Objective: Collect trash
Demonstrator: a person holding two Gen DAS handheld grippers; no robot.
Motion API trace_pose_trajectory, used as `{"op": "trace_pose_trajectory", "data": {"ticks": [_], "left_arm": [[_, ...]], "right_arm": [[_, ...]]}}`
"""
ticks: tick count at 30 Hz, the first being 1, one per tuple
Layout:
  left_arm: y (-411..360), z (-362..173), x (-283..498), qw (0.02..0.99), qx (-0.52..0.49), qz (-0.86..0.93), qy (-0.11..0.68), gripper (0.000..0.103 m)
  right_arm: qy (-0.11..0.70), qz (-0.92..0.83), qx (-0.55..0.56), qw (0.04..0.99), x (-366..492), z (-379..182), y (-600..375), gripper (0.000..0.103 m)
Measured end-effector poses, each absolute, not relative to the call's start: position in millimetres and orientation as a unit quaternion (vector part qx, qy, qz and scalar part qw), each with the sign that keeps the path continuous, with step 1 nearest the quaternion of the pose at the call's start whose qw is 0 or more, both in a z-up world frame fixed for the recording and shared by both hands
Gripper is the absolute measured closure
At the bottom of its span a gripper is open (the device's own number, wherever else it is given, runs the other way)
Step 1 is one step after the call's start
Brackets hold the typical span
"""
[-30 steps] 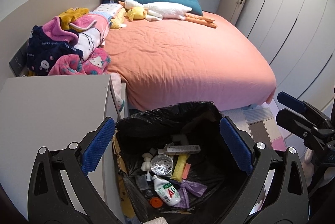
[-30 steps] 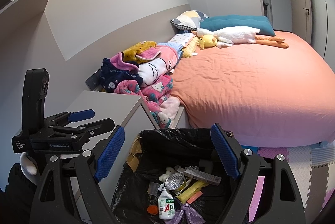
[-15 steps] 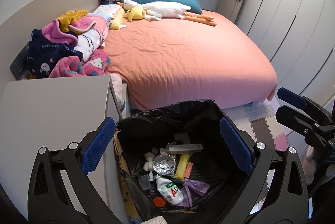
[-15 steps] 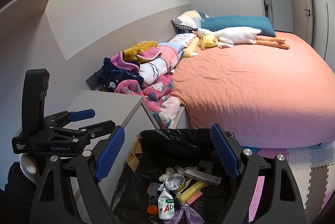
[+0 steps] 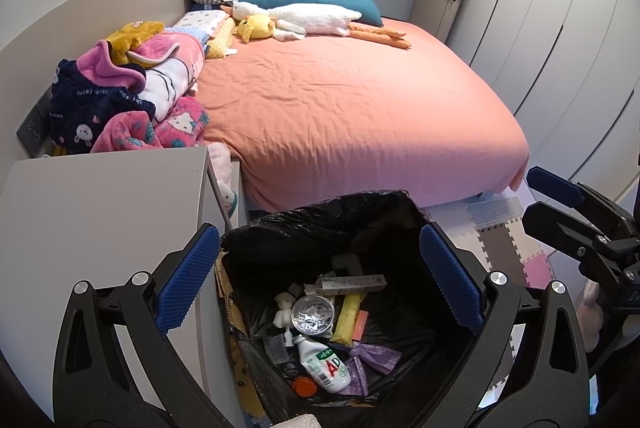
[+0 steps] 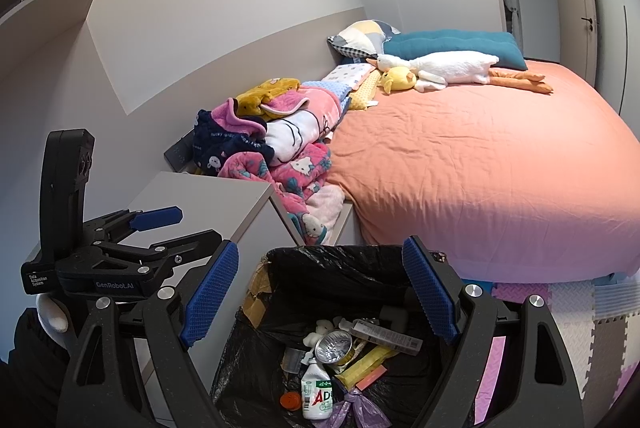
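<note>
Both tools released above the lined bin

Left tool (image 5: 320, 292) and right tool (image 6: 320, 292) hang with jaws spread, nothing between the pads; trash bin (image 5: 280, 228), black-lined, stands on the floor between desk (image 5: 100, 207) and bed (image 5: 360, 115); inside lie a white bottle (image 5: 324, 368), foil cup (image 5: 313, 314) and purple bag (image 5: 372, 356).

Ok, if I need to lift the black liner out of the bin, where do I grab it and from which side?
Take the bag rim on the bed side, where the black plastic stands bunched above the opening and offers a thin fold. Come straight down from above with open jaws astride that fold. The cabinet crowds the near-left edge, and torn cardboard shows there, so avoid it.
</note>
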State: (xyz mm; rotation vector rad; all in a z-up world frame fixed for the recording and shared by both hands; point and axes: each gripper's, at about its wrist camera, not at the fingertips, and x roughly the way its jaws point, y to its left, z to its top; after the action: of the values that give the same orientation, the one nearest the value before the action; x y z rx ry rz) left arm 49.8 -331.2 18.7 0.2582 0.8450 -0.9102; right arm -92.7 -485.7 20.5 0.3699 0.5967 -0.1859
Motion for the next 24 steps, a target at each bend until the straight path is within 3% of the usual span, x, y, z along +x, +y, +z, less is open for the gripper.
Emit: {"op": "trace_pose_trajectory", "data": {"ticks": [24], "left_arm": [[-336.6, 16.7, 46.4, 0.802, 0.136, -0.428, 0.393, 0.006]], "right_arm": [[0.297, -0.087, 0.180, 0.934, -88.9, 15.4, -482.8, 0.019]]}}
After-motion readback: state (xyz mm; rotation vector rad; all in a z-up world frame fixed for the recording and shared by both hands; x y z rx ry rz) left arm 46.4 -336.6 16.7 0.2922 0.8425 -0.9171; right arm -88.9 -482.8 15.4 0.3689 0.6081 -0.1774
